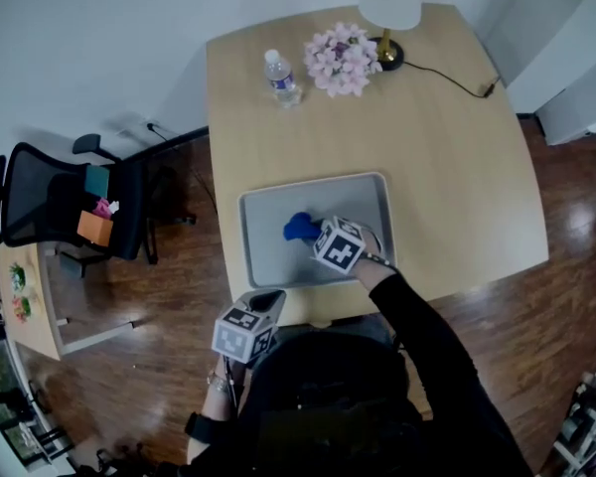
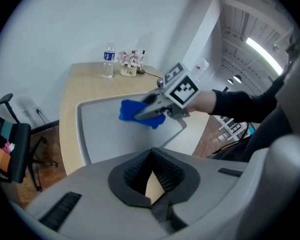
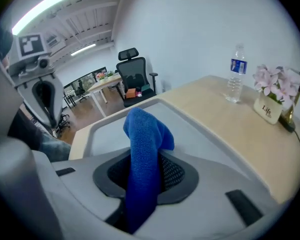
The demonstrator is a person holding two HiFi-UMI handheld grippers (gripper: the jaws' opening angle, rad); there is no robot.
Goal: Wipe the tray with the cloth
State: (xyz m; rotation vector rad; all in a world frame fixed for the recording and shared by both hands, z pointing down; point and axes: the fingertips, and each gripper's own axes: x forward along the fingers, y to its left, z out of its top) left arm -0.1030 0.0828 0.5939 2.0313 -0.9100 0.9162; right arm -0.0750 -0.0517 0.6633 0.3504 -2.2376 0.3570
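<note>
A grey tray (image 1: 358, 202) lies on the wooden table near its front edge. On the tray rests a blue cloth (image 1: 300, 228), and my right gripper (image 1: 315, 233) is shut on it. In the right gripper view the cloth (image 3: 142, 134) runs up between the jaws and folds over above the tray (image 3: 190, 129). The left gripper view shows the right gripper (image 2: 140, 115) pressing the cloth (image 2: 130, 111) onto the tray (image 2: 80, 129). My left gripper (image 1: 268, 298) hangs off the table's near left edge, its pads together with nothing in them.
A water bottle (image 1: 281, 78), a pot of pink flowers (image 1: 342, 60) and a lamp (image 1: 387, 8) with its cord (image 1: 457, 82) stand at the table's far side. A black office chair (image 1: 70, 202) and a small table (image 1: 25, 296) stand to the left on the wooden floor.
</note>
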